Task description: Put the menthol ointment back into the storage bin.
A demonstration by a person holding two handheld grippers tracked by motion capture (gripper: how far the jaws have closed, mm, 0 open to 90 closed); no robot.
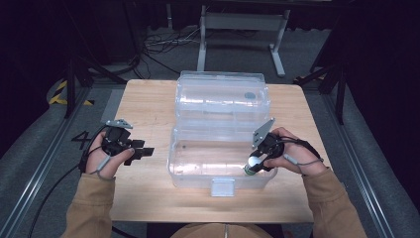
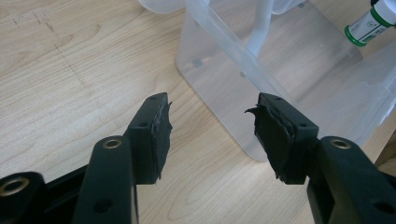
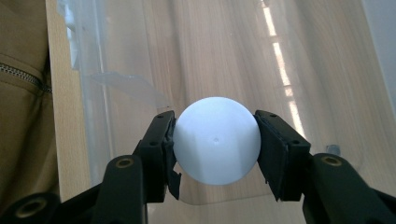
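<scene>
Overhead, a pale wood-grain bench (image 1: pixel 148 104) stands on grey floor in a dark room, with black stands at both sides, a grey frame behind it and loose cables on the floor beyond. Yellow-black tape marks the floor at the far left. A clear box (image 1: pixel 198 171) sits mid-bench with its lid (image 1: pixel 223 94) swung back flat behind it; a small latch tab hangs at the near wall.

The right gripper (image 1: pixel 253 165) hangs over the box's near right corner, its jaws clamped on a bottle (image 1: pixel 252 166). The bottle is white with a green band and label. Its long axis runs along the gripper, tilted downward toward the near-left, with the lower end inside the box just above the floor; whether it touches I cannot tell. In the right gripper view the bottle's round white end (image 3: pixel 216 140) faces the camera, pads pressing on both sides, with the box wall and a tan sleeve at the left.

The left gripper (image 1: pixel 143 151) rests low over the bench left of the box, near but apart, pointing toward it. Its jaws stand apart with nothing between them (image 2: pixel 210 126).
</scene>
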